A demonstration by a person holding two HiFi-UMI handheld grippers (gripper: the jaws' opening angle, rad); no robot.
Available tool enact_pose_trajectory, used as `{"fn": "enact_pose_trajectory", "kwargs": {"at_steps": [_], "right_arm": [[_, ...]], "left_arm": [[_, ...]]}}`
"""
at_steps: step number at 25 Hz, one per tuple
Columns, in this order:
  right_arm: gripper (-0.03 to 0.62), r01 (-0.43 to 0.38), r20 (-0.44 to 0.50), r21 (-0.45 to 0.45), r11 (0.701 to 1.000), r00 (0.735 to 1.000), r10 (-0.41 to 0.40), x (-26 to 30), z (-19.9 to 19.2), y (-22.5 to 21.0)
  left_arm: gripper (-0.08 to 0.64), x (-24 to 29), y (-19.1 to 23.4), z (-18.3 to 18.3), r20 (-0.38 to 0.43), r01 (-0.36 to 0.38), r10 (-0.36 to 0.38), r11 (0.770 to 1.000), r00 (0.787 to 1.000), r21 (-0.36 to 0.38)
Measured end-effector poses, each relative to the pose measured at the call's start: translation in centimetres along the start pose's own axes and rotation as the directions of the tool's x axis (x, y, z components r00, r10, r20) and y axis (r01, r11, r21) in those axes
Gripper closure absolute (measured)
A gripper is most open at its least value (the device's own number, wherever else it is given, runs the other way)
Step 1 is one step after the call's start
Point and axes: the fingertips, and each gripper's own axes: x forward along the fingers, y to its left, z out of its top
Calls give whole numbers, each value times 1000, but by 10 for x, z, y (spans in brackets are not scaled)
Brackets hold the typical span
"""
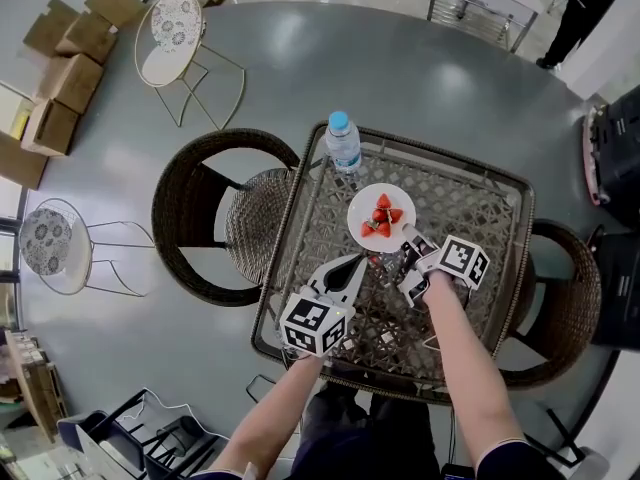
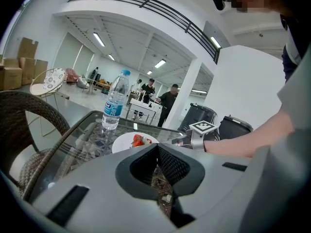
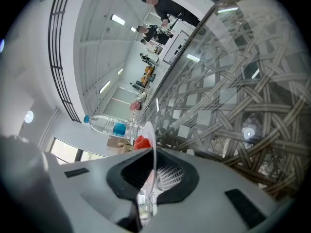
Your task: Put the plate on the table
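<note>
My right gripper (image 1: pixel 408 246) clamped the round white plate (image 1: pixel 362 206) near the clear plastic bottle (image 1: pixel 343 143); left gripper (image 1: pixel 347 265) gaped empty. I judged that tilting would spill the red strawberries (image 1: pixel 381 218).

water bottle (image 1: pixel 343 140), wicker chair (image 1: pixel 215 218), cardboard boxes (image 1: pixel 70 78)

Bright overhead light, fisheye-warped edges

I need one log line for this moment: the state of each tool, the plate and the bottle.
plate: strawberries on it, at glass-top table | right tool: shut on plate rim | left tool: open, empty | water bottle: upright, beside plate
</note>
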Motion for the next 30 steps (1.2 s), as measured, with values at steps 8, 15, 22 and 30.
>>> {"fn": "enact_pose_trajectory", "kwargs": {"at_steps": [8, 15, 22, 30], "right_arm": [[569, 139, -1, -128, 982, 990, -140, 5, 1, -1], [553, 276, 11, -224, 935, 960, -281, 6, 2, -5], [545, 380, 32, -319, 868, 920, -391, 7, 2, -7], [531, 477, 59, -410, 778, 865, -498, 9, 4, -7]], "left_arm": [[554, -1, 2, -1, -1, 9, -9, 1000, 1000, -12], [554, -2, 0, -2, 0, 22, -22, 1000, 1000, -16], [554, -4, 0, -1, -1, 36, -36, 999, 999, -19], [554, -5, -1, -1, -6, 55, -55, 998, 998, -20]]}}
